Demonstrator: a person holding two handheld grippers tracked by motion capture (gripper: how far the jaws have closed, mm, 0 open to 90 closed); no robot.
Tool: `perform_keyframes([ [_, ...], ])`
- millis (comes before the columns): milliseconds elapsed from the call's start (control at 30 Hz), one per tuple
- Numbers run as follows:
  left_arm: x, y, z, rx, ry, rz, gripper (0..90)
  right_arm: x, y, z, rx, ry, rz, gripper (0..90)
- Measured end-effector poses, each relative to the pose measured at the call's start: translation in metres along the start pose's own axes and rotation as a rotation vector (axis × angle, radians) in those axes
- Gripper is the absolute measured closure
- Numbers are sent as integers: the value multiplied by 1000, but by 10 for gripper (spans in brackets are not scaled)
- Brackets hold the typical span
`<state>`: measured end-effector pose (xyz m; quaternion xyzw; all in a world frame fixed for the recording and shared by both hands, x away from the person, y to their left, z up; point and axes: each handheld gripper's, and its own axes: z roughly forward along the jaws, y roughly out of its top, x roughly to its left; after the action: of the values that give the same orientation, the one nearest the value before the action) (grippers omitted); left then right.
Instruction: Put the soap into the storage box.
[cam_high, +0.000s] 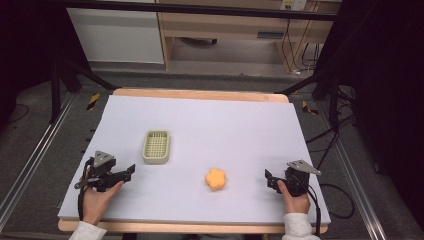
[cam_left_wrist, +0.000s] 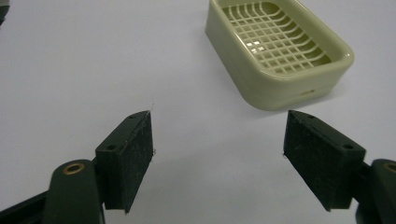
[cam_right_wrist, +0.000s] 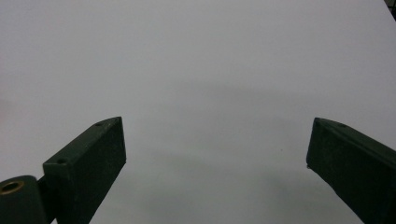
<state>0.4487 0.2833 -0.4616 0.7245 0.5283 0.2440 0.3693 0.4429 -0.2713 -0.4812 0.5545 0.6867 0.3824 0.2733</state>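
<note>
grippers rest at the near edge of the table (cam_high: 200, 107), both released and empty: left gripper (cam_high: 131, 170) just beside the basket's (cam_high: 156, 146) near-left corner, right gripper (cam_high: 269, 178) well to the basket's right. orange flower-shaped piece (cam_high: 216, 178) lies near the basket, on its near-right side, between the grippers. judged: nothing begun; next, the right gripper closes on the piece. its material is hard to make out.

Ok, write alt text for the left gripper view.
A pale green slotted tray sits empty on a white table, just beyond the left gripper, whose two black jaws are spread wide apart with nothing between them.
</note>
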Motion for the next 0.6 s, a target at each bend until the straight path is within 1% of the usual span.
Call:
perform_keyframes([
  [33, 0, 0, 0, 0, 0, 0, 248, 0, 0, 0, 0, 0, 0, 52],
  [167, -8, 1, -3, -12, -31, 22, 262, 0, -1, -2, -12, -10, -12, 52],
  [267, -14, 2, -4, -13, -39, 45, 262, 0, -1, -4, -29, -12, -5, 51],
  [300, -14, 2, -4, -13, -39, 45, 262, 0, -1, -4, -29, -11, -4, 51],
  [333, -20, 2, -5, -15, -45, 63, 261, 0, -2, -4, -29, -15, -7, 51],
  [367, -20, 2, -5, -15, -45, 63, 261, 0, -2, -4, -29, -15, -7, 51],
  [400, -25, 3, -5, -7, -52, 83, 259, 1, -2, -3, -30, -15, -10, 51],
  [433, -25, 3, -5, -7, -52, 83, 258, 1, -2, -3, -29, -12, -15, 51],
  [467, -30, 3, -5, -7, -62, 89, 258, 1, -2, -3, -29, -10, -15, 51],
  [500, -30, 3, -5, -7, -62, 89, 257, 1, -2, -3, -29, -10, -15, 51],
  [533, -36, 3, -5, -13, -67, 107, 256, 1, -2, -3, -30, -7, -13, 51],
  [567, -36, 3, -5, -13, -67, 107, 254, 1, -2, -3, -30, -7, -13, 51],
  [600, -42, 4, -6, -12, -75, 124, 248, 1, -2, -3, -32, -5, -11, 50],
])
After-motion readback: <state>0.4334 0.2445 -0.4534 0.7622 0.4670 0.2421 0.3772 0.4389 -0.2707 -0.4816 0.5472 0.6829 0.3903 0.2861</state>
